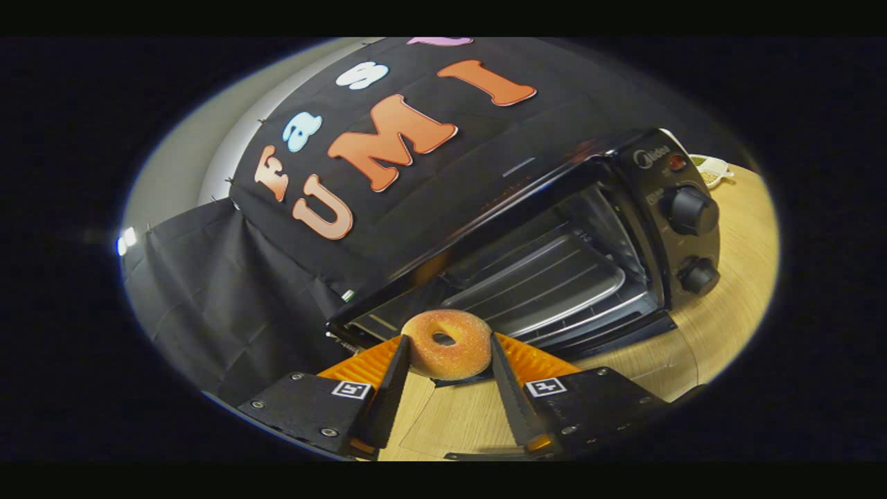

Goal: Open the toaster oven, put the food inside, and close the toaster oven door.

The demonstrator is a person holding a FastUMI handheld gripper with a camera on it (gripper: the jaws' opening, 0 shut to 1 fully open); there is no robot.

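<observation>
**Doughnut held at the mouth of the open oven**

Although the black toaster oven (554,229) is seen tilted and bent by the lens, its cavity is plainly open just beyond the claw, and a bare wire rack (547,277) can be made out inside. The dropped door is largely hidden behind the food and the fingers, so its exact edge cannot be told. The oven's far left corner is lost against the dark cloth wall (229,291), and a small white dish (714,170) past the oven's right side is cut off and too small to read.

The gripper (447,357) is held rolled to one side, pointing toward the oven mouth. A round, sugar-dusted, orange-pink ring doughnut (447,343) is clamped between the fingers, both of which press on its sides.

Two black round knobs (689,211) are set on the oven's panel, right of the cavity. Light wooden tabletop (727,305) is left bare to the right of the oven and beneath the fingers. The rack ahead of the doughnut is seen unoccupied.
</observation>
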